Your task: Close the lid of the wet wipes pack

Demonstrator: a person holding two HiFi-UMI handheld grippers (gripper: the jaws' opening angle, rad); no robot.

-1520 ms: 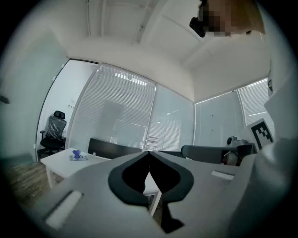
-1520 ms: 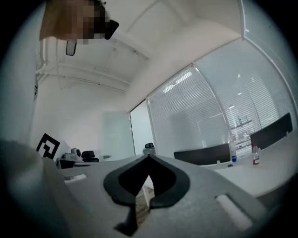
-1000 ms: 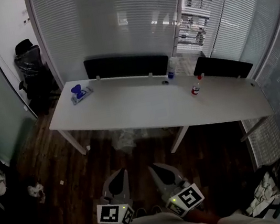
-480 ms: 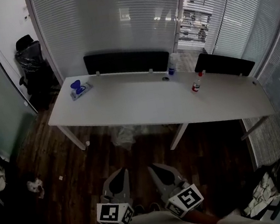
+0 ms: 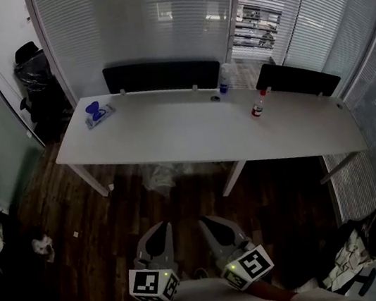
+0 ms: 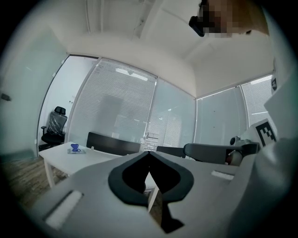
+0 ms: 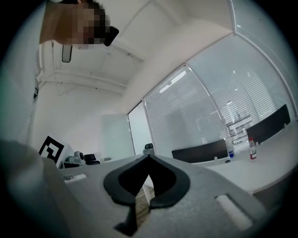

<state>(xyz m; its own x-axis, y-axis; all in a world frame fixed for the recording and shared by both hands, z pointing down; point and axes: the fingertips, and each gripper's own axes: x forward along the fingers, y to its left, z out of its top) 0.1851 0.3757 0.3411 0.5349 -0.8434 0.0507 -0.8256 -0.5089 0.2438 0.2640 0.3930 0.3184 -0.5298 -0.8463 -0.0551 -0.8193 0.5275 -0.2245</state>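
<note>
The long white table spans the middle of the head view, well apart from the person, so the step in hand is judged to be the approach. The left gripper and right gripper hang low at the bottom centre. Each gripper's own view shows its jaw tips meeting with nothing between them. The wet wipes pack lies in the upper left of the frame, at the table's far left end. Its blue lid stands up open. A sound approach heads for that left end. One gripper should steady the pack while the other presses the lid flat with closed tips.
</note>
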